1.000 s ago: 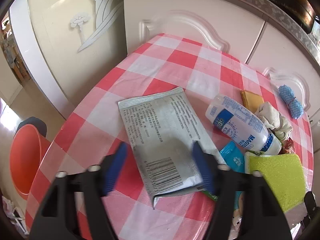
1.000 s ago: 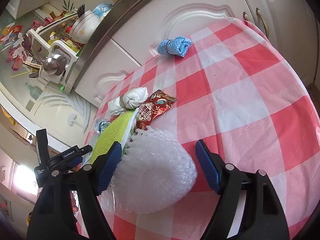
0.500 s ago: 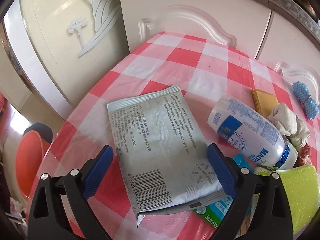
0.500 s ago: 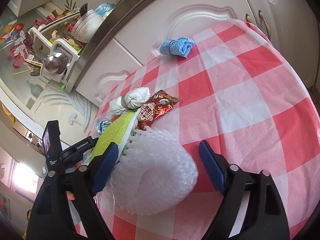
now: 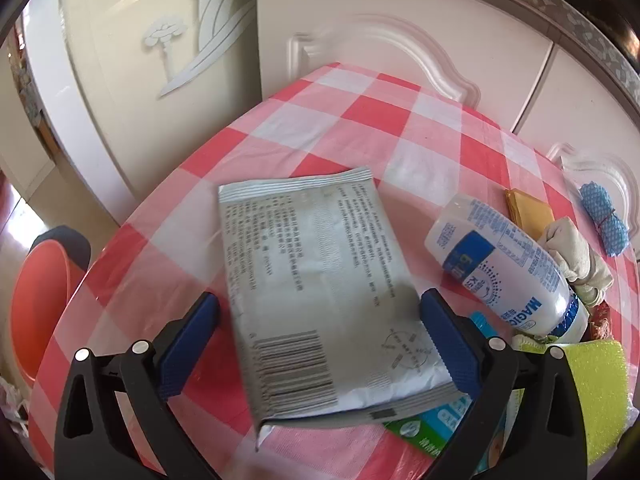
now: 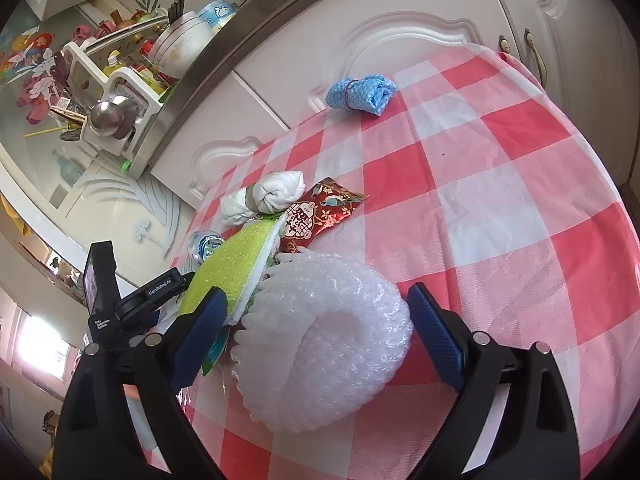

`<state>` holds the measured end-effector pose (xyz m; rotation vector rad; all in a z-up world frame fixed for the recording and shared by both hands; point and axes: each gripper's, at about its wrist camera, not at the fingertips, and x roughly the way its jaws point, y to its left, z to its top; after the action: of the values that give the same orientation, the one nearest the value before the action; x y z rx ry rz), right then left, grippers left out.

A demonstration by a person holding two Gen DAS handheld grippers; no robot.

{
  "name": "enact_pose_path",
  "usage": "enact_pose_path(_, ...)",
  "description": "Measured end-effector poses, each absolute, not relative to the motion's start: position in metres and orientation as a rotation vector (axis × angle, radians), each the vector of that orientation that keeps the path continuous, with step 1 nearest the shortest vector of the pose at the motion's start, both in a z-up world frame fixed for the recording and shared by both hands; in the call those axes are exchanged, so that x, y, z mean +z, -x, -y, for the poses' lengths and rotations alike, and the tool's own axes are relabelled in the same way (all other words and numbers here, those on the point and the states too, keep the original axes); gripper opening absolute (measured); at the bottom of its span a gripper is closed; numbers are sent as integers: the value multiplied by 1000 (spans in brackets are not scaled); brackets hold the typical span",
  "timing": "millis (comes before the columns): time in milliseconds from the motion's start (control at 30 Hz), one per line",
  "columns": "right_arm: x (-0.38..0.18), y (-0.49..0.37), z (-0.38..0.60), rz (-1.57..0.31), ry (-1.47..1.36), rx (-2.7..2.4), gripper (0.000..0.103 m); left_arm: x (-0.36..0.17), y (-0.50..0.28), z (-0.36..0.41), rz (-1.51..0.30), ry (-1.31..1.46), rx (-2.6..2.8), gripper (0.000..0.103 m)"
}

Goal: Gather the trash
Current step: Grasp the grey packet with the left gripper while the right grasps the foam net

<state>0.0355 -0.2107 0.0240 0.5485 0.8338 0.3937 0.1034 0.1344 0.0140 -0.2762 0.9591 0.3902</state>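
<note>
Silver pouch (image 5: 320, 280) lies lengthwise, barcode end nearest, between left gripper (image 5: 320, 336) jaws just opened wide.

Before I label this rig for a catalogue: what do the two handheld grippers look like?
Both match: the left gripper and right gripper have black plastic frames with silver screw heads and ribbed blue pads. A small black display unit with white lettering sits on the left one.

The checked tablecloth (image 5: 360, 120) is viewed steeply from above, close up, by the left wrist camera, facing the cabinet doors (image 5: 380, 20). From the right wrist a shallower view is taken. The green sponge (image 5: 596, 380) (image 6: 236, 268) is shared by both.
</note>
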Motion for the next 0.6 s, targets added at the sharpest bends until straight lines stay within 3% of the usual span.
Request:
enact_pose_path(200, 24, -35, 210, -832, -549, 396, 93, 13, -104, -129, -938, 230, 379, 98)
enact_pose_path(400, 25, -35, 207, -835, -514, 388, 92, 18, -97, -126, -907, 192, 349, 81)
enact_pose_path(600, 26, -31, 201, -836, -441, 336, 79, 22, -86, -135, -910, 219, 317, 71)
